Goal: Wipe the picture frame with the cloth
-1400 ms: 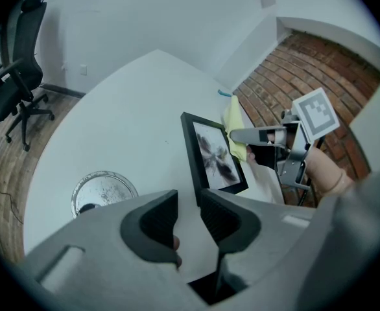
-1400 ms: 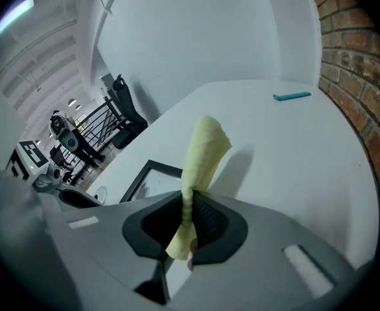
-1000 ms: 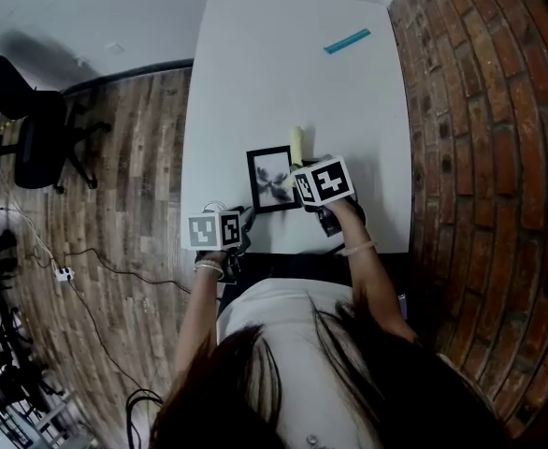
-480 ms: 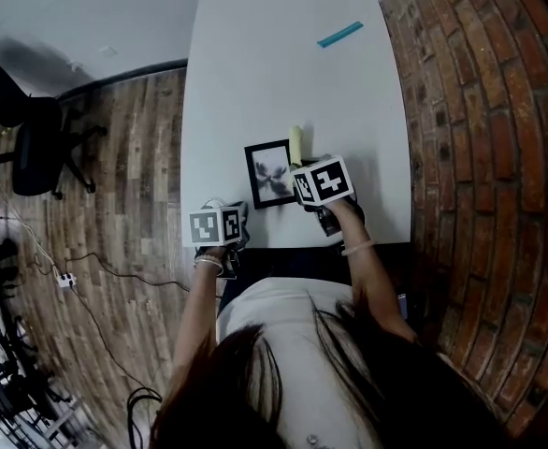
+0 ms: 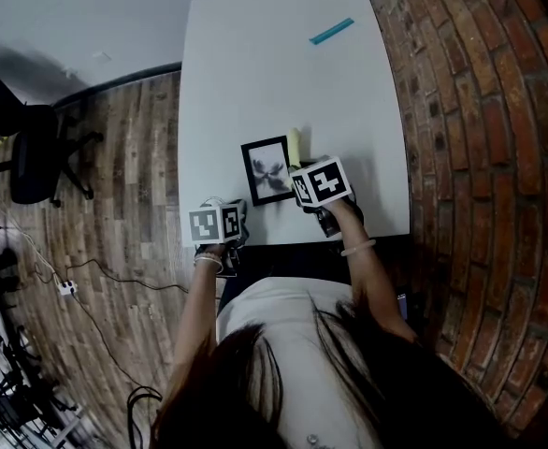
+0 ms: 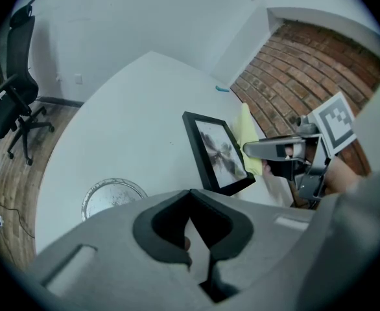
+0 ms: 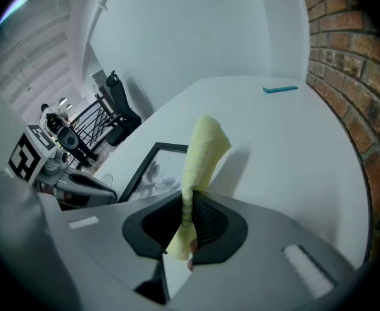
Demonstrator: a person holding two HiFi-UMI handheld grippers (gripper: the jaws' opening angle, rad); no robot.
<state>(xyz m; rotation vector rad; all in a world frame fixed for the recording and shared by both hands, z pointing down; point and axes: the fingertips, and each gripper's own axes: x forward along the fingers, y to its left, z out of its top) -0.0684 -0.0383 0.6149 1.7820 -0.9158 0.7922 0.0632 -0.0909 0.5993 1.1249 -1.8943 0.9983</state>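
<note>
Yellow cloth (image 7: 203, 151) was clamped in the right gripper (image 7: 187, 225), ready, I judge, to wipe the picture frame (image 5: 267, 171) at its 9 o'clock. The left gripper (image 6: 195, 232) idled, jaws closed and empty.

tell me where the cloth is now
In the right gripper view the cloth is clamped in the right gripper, standing up just right of the frame over the table.

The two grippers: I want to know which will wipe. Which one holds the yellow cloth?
The right gripper: its jaws pinch the yellow cloth, while the left gripper is shut on nothing.
</note>
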